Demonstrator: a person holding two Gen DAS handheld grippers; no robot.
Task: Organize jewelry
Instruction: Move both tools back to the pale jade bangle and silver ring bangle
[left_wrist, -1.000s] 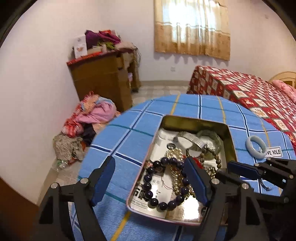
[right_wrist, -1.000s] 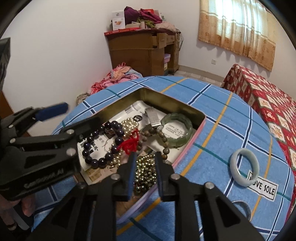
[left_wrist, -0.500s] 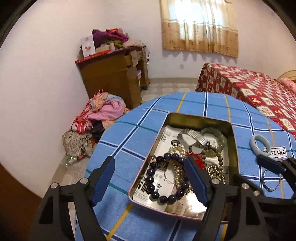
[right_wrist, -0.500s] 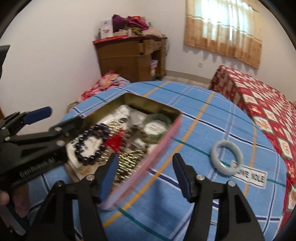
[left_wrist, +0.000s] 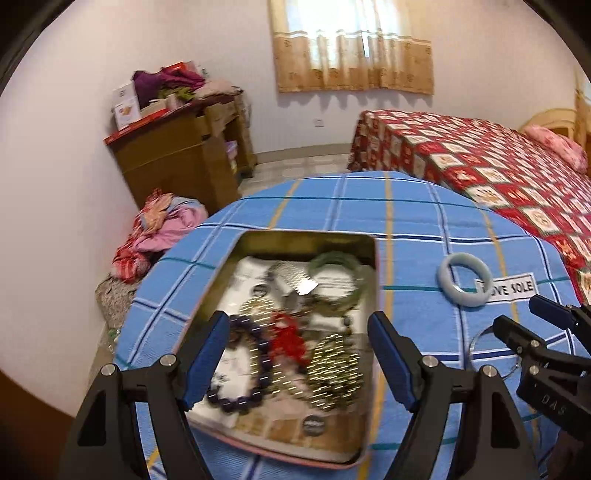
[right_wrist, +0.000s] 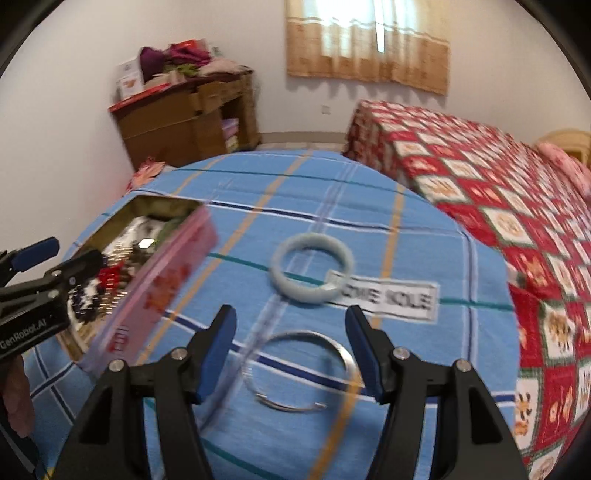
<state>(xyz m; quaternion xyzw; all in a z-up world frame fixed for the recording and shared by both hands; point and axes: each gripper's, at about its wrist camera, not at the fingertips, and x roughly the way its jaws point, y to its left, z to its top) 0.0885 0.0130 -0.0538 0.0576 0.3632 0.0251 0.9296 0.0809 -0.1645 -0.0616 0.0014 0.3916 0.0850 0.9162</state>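
An open metal tin (left_wrist: 306, 236) on the blue checked tablecloth holds a dark bead bracelet (left_wrist: 240, 369), a red tassel (left_wrist: 288, 339), gold bead strands (left_wrist: 336, 369) and a green bangle (left_wrist: 340, 269). My left gripper (left_wrist: 297, 339) hovers open over the tin's near half, holding nothing. Right of the tin lie a pale jade bangle (right_wrist: 310, 273) and, nearer, a thin silver bangle (right_wrist: 299, 369). My right gripper (right_wrist: 291, 336) is open just above the silver bangle, its pads apart from it. The tin's pink side wall (right_wrist: 166, 288) shows at the left.
A white "LOVE SOLE" label (right_wrist: 388, 299) is sewn on the cloth beside the pale bangle. The round table's edge (left_wrist: 406, 177) curves close behind. A red patterned bed (left_wrist: 498, 166) stands at the right, a cluttered wooden cabinet (left_wrist: 177, 162) and a clothes pile (left_wrist: 159, 232) at the left.
My right gripper opened and swung right, from the tin's gold beads to above the silver bangle. The left gripper drifted right over the tin, still open.
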